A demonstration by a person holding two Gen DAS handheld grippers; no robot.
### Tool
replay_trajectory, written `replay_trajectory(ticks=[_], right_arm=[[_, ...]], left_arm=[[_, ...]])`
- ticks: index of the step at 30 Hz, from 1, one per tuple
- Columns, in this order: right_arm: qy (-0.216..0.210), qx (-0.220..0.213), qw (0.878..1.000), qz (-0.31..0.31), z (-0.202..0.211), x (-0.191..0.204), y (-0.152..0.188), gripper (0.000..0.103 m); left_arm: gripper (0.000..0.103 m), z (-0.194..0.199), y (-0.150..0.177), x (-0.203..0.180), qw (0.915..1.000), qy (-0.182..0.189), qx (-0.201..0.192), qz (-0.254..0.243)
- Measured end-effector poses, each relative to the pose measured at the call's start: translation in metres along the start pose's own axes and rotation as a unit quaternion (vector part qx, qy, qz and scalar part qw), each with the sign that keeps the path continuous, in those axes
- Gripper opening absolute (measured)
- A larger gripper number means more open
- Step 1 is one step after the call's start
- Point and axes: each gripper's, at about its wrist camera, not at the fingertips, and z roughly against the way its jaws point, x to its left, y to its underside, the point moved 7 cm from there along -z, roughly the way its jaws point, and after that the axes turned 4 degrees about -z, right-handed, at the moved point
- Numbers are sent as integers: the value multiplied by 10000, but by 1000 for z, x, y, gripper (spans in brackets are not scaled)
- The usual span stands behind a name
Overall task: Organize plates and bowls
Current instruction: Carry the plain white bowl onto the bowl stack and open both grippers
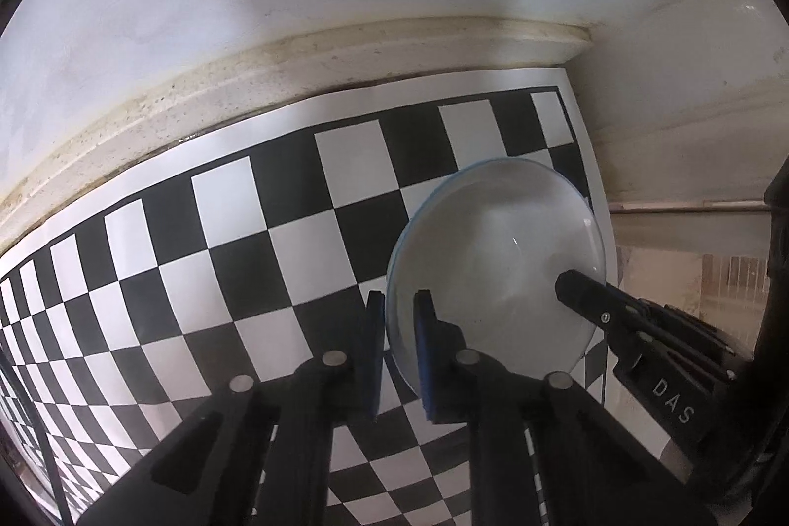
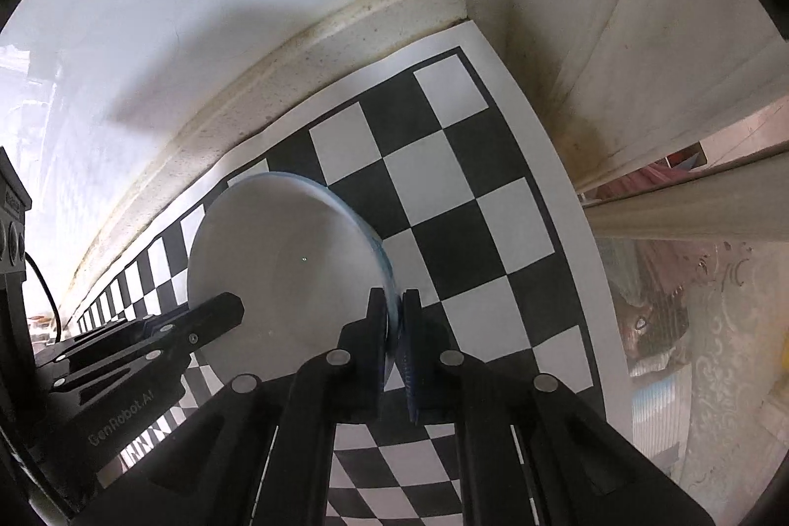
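Though seen only through two bulging lenses, easy enough to read from left to right.

At the left, black left gripper (image 1: 398, 304) with blue rubber pads (image 1: 426, 353), jaws brought close with only a narrow gap, set astride the near rim of a round, shallow, glossy white plate with a pale blue edge (image 1: 493, 250). Rim between the pads, yet hard to say whether really pressed or only bracketed; thin slit visible beside the outer pad. Probably placed so to steady the plate from this side.

In the middle, plate tilted, clearly not flat, raised over a large black-and-white checkered paper sheet (image 1: 246, 230) covering the counter. Likely taken at two opposite rim points so as not to swing or slip.

At the right, black right gripper (image 2: 394, 301), jaws almost together and pinching the opposite rim, no gap visible at the pads. Behind, stained beige stone ledge (image 1: 345, 52) under a white wall.

Hidden or unclear:
- underside of the plate, and whether its far edge touches the sheet
- lower finger of each gripper when viewed from the other camera
- counter surface under the paper
- blurred clutter beyond the right border of the sheet, not identifiable
- no other plates, bowls or stacking place in view
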Motion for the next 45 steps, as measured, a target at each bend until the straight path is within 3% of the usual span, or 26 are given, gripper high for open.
replay_trajectory(ticks=[17, 35, 45], right_arm=[[-189, -161, 9997, 36, 57, -7, 49, 7], [-251, -577, 9980, -8, 144, -13, 165, 7], [-250, -547, 9982, -10, 155, -14, 256, 7]], left_arm=[[10, 64, 51, -18, 9989, 51, -391, -245], [10, 136, 144, -40, 9948, 202, -703, -712], [10, 144, 221, -35, 9933, 328, -573, -947]])
